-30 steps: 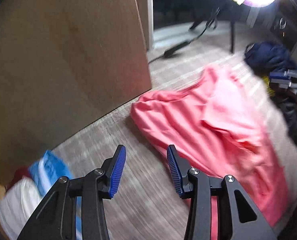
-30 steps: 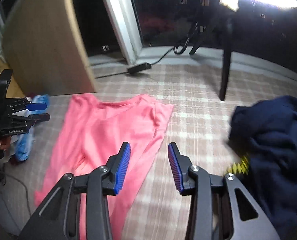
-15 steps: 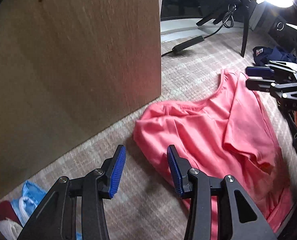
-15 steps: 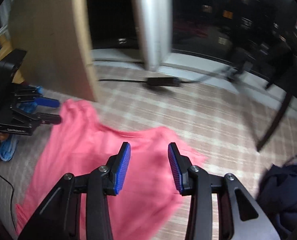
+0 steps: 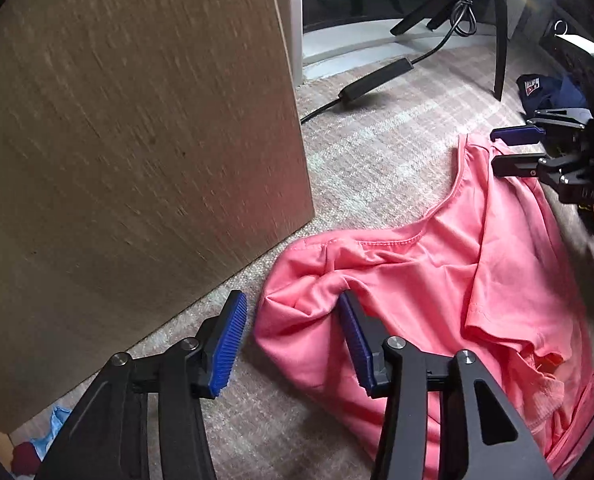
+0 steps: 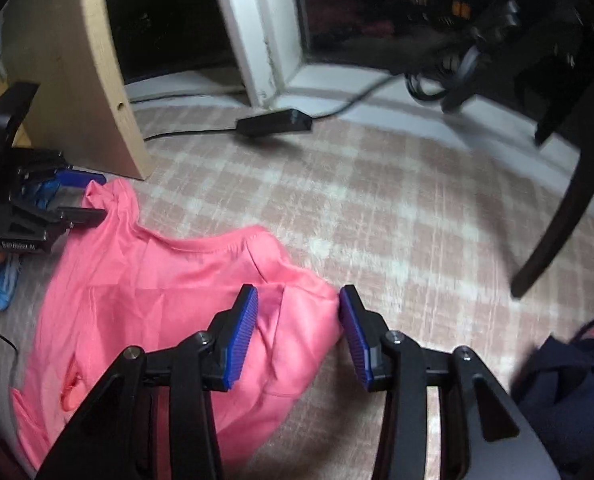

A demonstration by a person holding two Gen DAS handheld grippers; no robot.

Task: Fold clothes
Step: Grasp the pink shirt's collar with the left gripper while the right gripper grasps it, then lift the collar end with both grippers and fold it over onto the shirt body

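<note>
A pink T-shirt (image 5: 417, 280) lies spread on the checked carpet, neckline toward the window. My left gripper (image 5: 293, 316) hangs low over its crumpled left shoulder. Its jaws are opening, with the bunched sleeve between the blue pads, which do not press on it. In the right wrist view the same pink T-shirt (image 6: 157, 300) shows its other shoulder, with my right gripper (image 6: 299, 312) over that sleeve. Those jaws are opening too, cloth between them but not pinched. Each gripper also shows in the other's view: the right gripper (image 5: 505, 150) and the left gripper (image 6: 93, 197).
A tall wooden panel (image 5: 137, 120) stands close on the left of the shirt. A black power adapter (image 6: 273, 122) with its cable lies near the window frame. A dark chair leg (image 6: 557, 232) and a navy garment (image 6: 569, 392) are on the right. Blue and white clothes (image 6: 1, 292) lie far left.
Both grippers have come down and forward to the shirt's two shoulders, and their jaws have widened a little. The shirt now lies flatter, with its neckline showing.
</note>
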